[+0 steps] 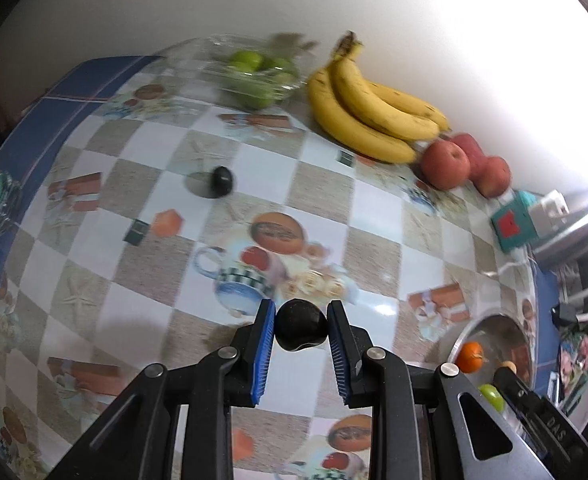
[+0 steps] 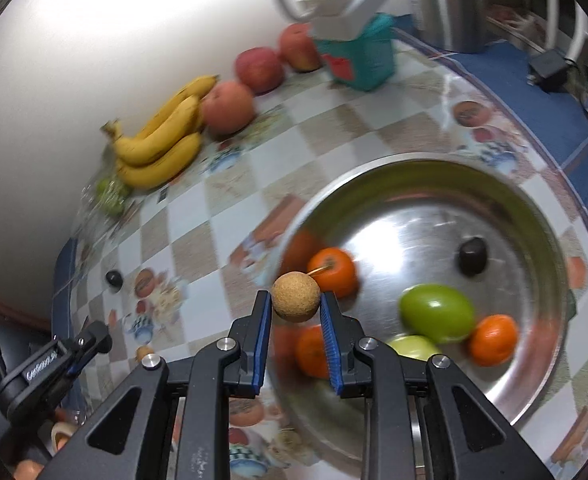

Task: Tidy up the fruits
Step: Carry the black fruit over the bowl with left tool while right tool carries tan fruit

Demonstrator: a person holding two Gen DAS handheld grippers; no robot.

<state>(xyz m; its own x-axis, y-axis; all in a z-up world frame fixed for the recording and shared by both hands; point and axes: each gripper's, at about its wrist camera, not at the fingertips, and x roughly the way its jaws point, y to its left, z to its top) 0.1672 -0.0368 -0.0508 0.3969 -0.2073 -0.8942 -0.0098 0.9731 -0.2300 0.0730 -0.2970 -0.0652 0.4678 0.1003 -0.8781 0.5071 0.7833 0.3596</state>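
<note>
Left claw [image 1: 301,330] clenched on a smooth, dark, rounded fruit [image 1: 300,329] above the glossy checkered worktop [image 1: 326,200]. Right claw [image 2: 295,305] gripping a rough tan ball-shaped fruit [image 2: 295,297] at the rim of a shiny round steel bowl [image 2: 506,384] holding glossy oranges [image 2: 334,270] and a green fruit [image 2: 436,312].

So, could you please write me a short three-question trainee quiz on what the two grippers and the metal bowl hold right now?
1. True or false: the left gripper is shut on a dark fruit.
2. What does the right gripper hold?
A. an orange
B. a tan round fruit
C. a banana
3. How many oranges show in the metal bowl in the right wrist view?

Key: 1 true; 2 B; 3 three.
</note>
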